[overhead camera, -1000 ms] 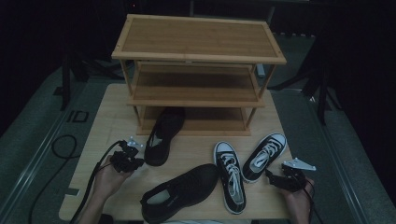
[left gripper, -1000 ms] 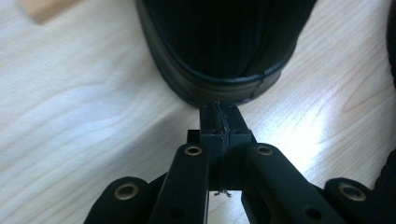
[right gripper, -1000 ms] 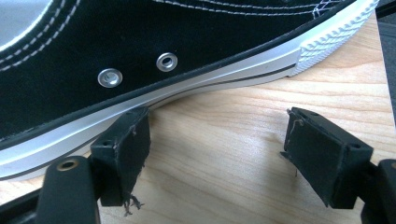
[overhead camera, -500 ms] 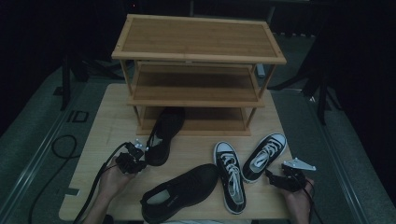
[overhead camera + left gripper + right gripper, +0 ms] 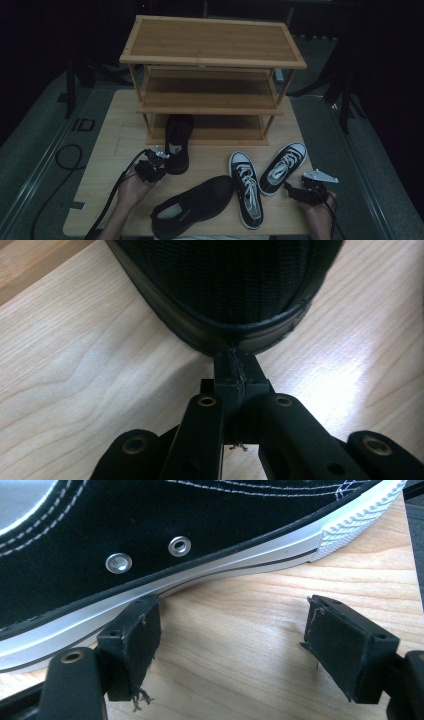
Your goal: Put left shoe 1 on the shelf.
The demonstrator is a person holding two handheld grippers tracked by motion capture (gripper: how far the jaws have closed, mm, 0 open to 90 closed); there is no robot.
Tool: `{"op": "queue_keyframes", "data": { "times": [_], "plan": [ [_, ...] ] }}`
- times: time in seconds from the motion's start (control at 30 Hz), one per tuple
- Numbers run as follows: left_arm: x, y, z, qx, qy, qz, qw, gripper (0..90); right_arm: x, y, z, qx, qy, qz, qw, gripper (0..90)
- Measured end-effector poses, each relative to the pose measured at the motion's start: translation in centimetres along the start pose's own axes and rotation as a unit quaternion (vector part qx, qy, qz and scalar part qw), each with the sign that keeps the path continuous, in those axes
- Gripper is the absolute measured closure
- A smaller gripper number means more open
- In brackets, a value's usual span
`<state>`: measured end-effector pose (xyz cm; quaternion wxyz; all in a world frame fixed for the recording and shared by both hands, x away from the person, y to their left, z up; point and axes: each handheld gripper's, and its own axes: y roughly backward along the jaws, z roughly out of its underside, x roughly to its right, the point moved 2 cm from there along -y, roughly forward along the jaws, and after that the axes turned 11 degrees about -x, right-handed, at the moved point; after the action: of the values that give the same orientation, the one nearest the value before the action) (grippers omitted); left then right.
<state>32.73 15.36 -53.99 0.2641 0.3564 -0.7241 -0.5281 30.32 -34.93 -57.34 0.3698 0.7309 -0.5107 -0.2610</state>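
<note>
So this looks like the "tidy shoes onto the rack" job, and my read is it's mid-way through seating the first shoe. The black slip-on (image 5: pixel 178 142) sits toe-first under the wooden rack (image 5: pixel 212 57), its front half on the bottom shelf and its heel hanging out over the table (image 5: pixel 115 130), left of the table's middle. The left gripper (image 5: pixel 159 159) is right at that heel; in the left gripper view the jaws are pressed flat together with nothing between them, the tips butting against the heel rim (image 5: pixel 235 340). So it's a nudge, not a grab.

The right gripper (image 5: pixel 292 189) sits by the table's near right corner with its jaws spread wide and nothing pinched, one pad (image 5: pixel 132 630) just touching the white sole of the right sneaker (image 5: pixel 284 161). The other sneaker (image 5: pixel 246 189) lies just beside it, and the second black slip-on (image 5: pixel 192 205) is along the near edge.

Next move, I'd guess: a straight push on the heel to slide the shoe fully onto the shelf, kept centred so it doesn't twist against the rack's leg.
</note>
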Motion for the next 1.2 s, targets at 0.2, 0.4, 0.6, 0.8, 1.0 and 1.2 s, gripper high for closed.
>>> {"op": "queue_keyframes", "data": {
  "times": [0.2,0.4,0.6,0.8,1.0,1.2],
  "plan": [
    [1.7,-0.5,-0.1,-0.004,-0.035,0.026,0.9990,89.9,0.0,0.0,0.0,0.000,0.000,0.000,1.0000,22.4],
    [1.9,-1.2,-0.4,-0.008,-0.037,0.029,0.9989,90.0,0.0,0.0,0.0,0.000,0.000,0.000,1.0000,22.4],
    [1.6,-1.2,-0.4,-0.013,-0.018,0.004,0.9997,90.0,0.0,0.0,0.0,0.000,0.000,0.000,1.0000,22.4],
    [0.6,-0.7,-0.5,-0.004,0.006,-0.005,1.0000,90.0,0.0,0.0,0.0,0.000,0.000,0.000,1.0000,22.4],
    [0.5,-0.4,-1.3,0.011,0.010,-0.009,0.9999,90.0,0.0,0.0,0.0,0.000,0.000,0.000,1.0000,22.4],
    [0.8,-0.5,-2.5,0.013,-0.002,-0.003,0.9999,90.0,0.0,0.0,0.0,0.000,0.000,0.000,1.0000,22.4]
  ]
}}
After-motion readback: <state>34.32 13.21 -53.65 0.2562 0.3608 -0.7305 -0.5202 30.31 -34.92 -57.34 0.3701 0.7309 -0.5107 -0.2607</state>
